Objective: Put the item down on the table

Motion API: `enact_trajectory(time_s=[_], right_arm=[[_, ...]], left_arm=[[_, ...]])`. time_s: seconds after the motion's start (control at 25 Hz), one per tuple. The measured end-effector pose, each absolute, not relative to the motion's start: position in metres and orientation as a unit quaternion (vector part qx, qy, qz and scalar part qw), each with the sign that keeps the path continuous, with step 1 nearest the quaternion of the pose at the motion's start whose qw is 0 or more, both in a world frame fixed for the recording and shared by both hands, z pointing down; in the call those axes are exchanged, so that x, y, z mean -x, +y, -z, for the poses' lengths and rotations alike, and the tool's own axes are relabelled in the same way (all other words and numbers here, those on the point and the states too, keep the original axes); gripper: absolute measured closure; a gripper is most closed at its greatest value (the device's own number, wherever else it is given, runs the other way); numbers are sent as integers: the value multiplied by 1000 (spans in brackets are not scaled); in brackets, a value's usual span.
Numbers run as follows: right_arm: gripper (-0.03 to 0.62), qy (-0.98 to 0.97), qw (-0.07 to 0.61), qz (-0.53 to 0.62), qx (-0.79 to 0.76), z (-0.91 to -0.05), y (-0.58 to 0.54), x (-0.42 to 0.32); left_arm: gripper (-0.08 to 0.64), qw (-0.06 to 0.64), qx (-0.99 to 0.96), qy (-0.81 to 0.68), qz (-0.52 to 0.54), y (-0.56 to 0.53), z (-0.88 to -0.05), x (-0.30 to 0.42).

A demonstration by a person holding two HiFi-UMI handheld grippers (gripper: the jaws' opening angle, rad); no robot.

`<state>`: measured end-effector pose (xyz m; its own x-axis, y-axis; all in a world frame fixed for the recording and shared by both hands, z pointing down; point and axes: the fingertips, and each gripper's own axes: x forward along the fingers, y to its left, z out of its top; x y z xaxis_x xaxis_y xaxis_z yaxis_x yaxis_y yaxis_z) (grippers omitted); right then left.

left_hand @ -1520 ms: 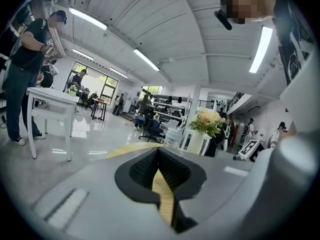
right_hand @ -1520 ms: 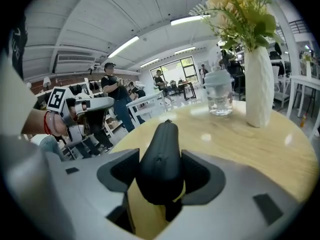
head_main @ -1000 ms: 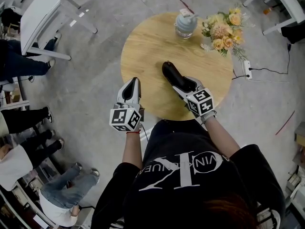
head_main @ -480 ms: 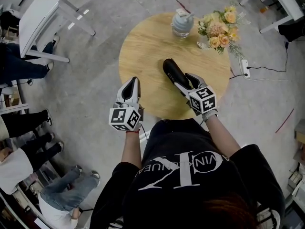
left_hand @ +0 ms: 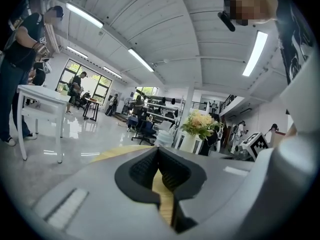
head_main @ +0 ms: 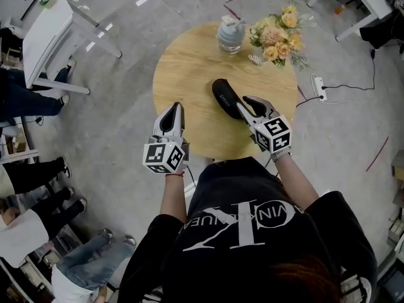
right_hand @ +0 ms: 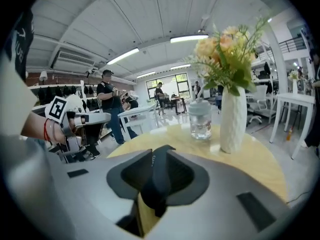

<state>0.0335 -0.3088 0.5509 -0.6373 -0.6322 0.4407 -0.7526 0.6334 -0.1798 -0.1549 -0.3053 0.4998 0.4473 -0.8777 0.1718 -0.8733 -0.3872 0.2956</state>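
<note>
Left gripper (head_main: 176, 108) at near left edge of table (head_main: 189, 62), jaws together, nothing in them. Only its own view shows that. Black case (head_main: 224, 93) sticks out over table middle, right gripper (head_main: 243, 106) clamped on its near end, jaws just been closing. Can't tell if case's far end touches wood. Glass jar (head_main: 230, 33) at far edge. Flowers (head_main: 274, 35) beside it hide white vase (right_hand: 234, 119) from above, right gripper view shows it. Round wood top, grey floor, power strip (head_main: 317, 86) right.

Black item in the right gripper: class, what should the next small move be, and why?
Probably lower the black item onto bare table wood: the right gripper, jaws just closed further, pinches its edge, clear of the jar.
</note>
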Motion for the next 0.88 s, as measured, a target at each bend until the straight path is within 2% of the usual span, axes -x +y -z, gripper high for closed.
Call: enact_trajectory(time_s=[0.08,0.2,0.88], right_arm=[[529,-889,167,-158,-395,-542,-308,-37],[549,-892,159,-132,-402,-526,-309,-42],[561,-882,66,-40,-466,-420,-335,-75]], left_arm=[[548,171,-835,-523,8,-305,-497,154],[548,165,-837,-521,10,-306,-492,152],[548,111,-842,-526,39,-322,-440,155]])
